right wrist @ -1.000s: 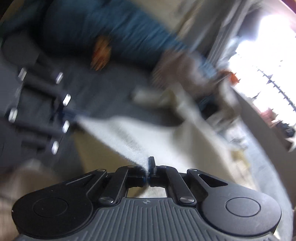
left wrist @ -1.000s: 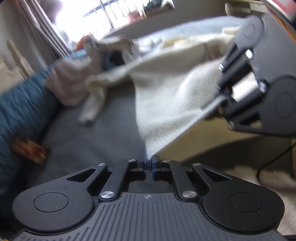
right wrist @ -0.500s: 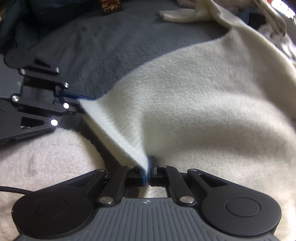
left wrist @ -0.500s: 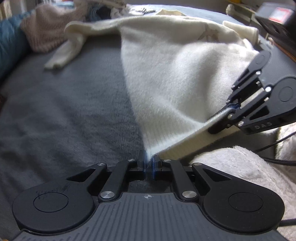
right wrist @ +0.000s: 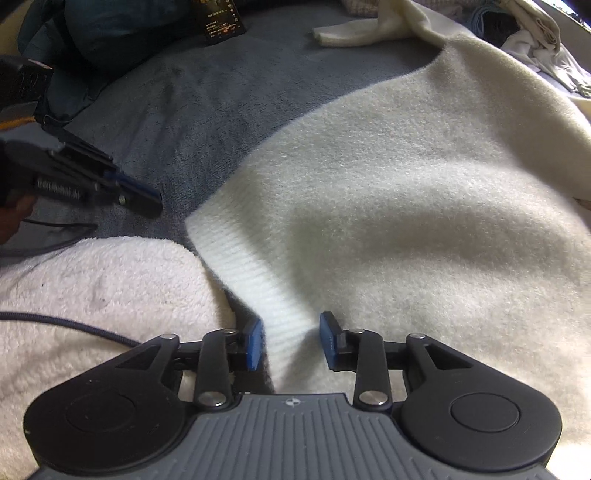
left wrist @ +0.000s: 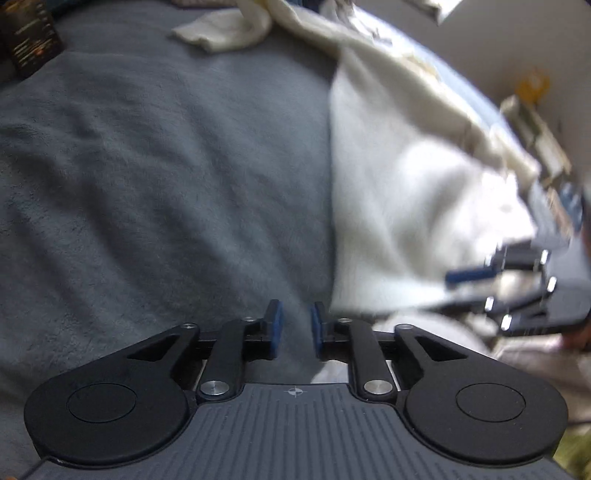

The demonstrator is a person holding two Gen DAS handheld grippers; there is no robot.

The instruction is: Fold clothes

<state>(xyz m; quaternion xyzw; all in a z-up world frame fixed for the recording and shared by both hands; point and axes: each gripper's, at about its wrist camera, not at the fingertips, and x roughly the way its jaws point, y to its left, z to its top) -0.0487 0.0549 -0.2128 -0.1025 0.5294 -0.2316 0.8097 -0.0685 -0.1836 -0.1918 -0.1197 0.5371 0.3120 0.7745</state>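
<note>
Grey fleece bedding (right wrist: 192, 110) carries everything here. Closest in, the right claw (right wrist: 291, 343) has just been opening, and the cream sweater (right wrist: 388, 192) has its ribbed hem (right wrist: 258, 280) lying loose between the parted pads, not pinched. The left claw (left wrist: 295, 325) has just been opening too, with only grey blanket in its gap; the sweater sits just to its right. From there the garment runs lengthwise away, one sleeve (right wrist: 354, 33) flopped at the far end. Right hand's clearly nearer.
</note>
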